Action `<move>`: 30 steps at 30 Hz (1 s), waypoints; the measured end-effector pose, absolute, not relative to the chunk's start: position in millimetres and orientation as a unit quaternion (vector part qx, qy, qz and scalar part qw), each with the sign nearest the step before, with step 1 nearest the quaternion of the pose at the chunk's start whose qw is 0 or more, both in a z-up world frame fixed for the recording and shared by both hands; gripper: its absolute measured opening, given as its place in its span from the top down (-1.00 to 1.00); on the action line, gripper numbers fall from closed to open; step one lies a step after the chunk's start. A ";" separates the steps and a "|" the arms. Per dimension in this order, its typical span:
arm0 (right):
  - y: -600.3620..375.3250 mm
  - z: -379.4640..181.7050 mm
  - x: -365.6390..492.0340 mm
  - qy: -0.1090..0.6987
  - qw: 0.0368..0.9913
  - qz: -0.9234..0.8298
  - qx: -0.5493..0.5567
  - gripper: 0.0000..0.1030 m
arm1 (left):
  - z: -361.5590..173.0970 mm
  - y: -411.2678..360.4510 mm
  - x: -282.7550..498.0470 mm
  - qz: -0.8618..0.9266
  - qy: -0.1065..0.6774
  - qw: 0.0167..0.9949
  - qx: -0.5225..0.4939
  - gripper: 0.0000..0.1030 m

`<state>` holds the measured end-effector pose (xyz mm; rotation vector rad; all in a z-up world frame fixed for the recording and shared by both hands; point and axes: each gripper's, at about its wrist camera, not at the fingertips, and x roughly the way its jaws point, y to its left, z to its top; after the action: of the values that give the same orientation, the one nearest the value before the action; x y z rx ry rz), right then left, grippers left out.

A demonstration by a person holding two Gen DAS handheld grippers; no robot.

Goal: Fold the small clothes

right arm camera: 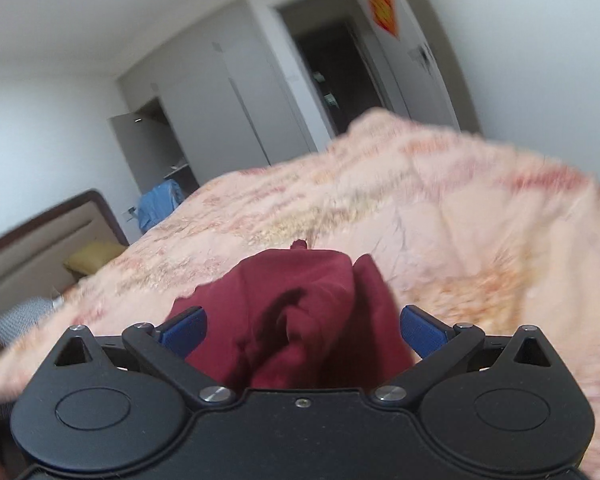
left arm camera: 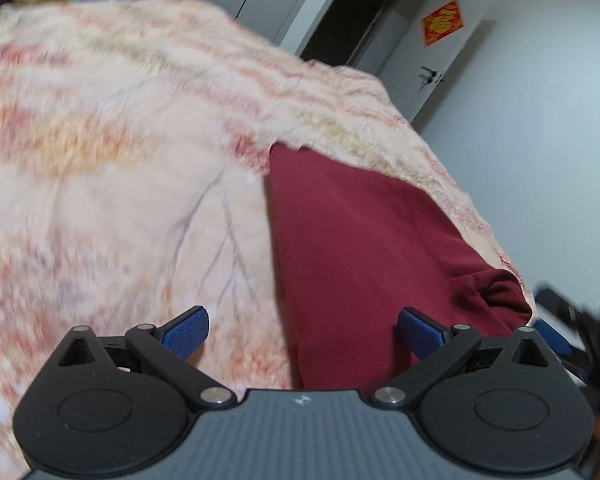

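The red-and-gold sign (left arm camera: 443,22) on the door (left arm camera: 440,52) is too blurred to read.

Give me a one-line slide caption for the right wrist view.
Open right gripper poised over a bunched dark red garment on a pink patterned bedspread.

Garment (left arm camera: 364,248) lies on bedspread (left arm camera: 120,160), near bed's edge. Left gripper (left arm camera: 303,330) just above it, jaws wide apart, straddling garment's left edge. Right gripper (right arm camera: 303,330) over bunched end of same garment (right arm camera: 300,312), fingers spread either side. Pillow (right arm camera: 94,260) at headboard (right arm camera: 52,224), far left. Wardrobe (right arm camera: 220,100) and doorway (right arm camera: 332,72) behind bed.
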<state>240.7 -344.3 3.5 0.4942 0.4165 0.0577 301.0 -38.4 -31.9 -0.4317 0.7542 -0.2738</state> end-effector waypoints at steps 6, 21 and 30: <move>-346.9 -14.5 270.8 0.215 0.923 -0.001 0.319 -0.93 | -42.4 -39.3 297.5 -0.132 0.373 0.894 -0.211 -0.99; -357.6 -14.2 229.3 0.180 0.952 -0.039 0.245 0.85 | -37.6 -53.4 293.4 -0.135 0.372 0.901 -0.178 -0.99; -368.5 -55.0 219.7 0.208 0.942 -0.061 0.257 0.83 | -43.6 -64.1 287.3 -0.143 0.374 0.904 -0.147 -0.99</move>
<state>219.7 -368.5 -55.0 0.5243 0.4248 -0.1236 287.3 -64.1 -43.6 -0.3036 0.7733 -0.2946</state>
